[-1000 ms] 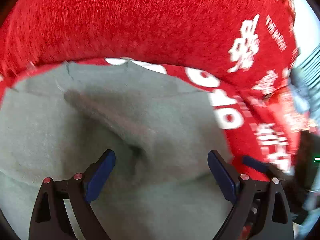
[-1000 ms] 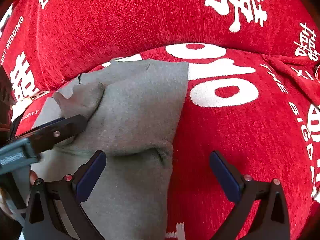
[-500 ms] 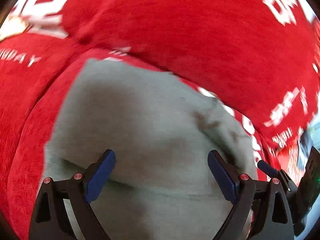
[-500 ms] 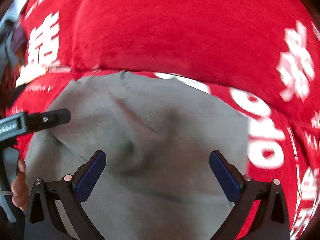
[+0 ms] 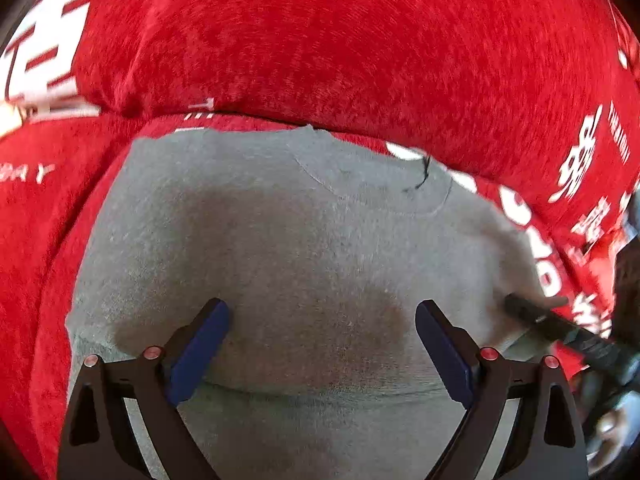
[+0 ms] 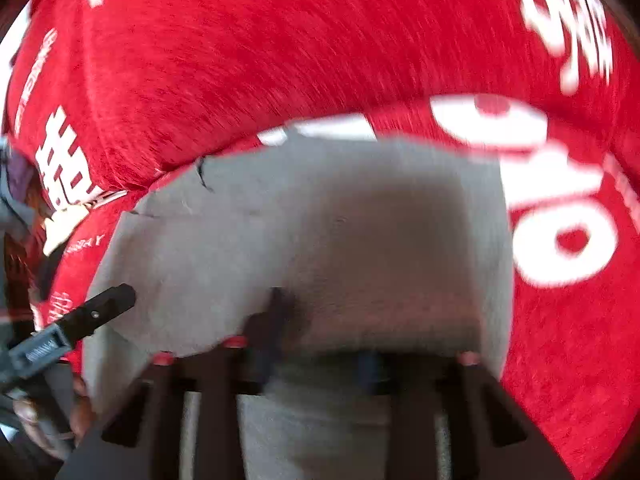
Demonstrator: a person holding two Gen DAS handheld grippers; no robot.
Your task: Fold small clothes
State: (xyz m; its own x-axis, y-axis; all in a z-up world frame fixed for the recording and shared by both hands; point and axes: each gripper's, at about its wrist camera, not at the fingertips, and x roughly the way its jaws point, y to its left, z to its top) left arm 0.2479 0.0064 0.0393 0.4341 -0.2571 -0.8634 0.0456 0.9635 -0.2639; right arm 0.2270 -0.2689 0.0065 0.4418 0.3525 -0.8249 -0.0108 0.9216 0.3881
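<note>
left wrist view: grey garment lies spread on a red cover with white lettering, which drapes over a seat and the cushion behind it. the garment's far edge sits close to the crease where seat meets back cushion. a fold line runs across the cloth near the bottom of the frame. a short dark thread sticks up near the far right edge. left hand-held gripper is released, blue pads wide apart above the cloth, nothing pinched between them. the tip of the right hand-held gripper shows at the garment's right edge, blurred.

right wrist view: heavy motion blur. same grey garment on the red cover, large white characters to the right of it. right hand-held gripper has its jaws just closing in, now much narrower, with a raised fold of the grey cloth between them at the near edge; blur keeps me from telling if the pads actually press it. left hand-held gripper's black finger sits over the garment's left side, a bit of the person's hand below it.
</note>
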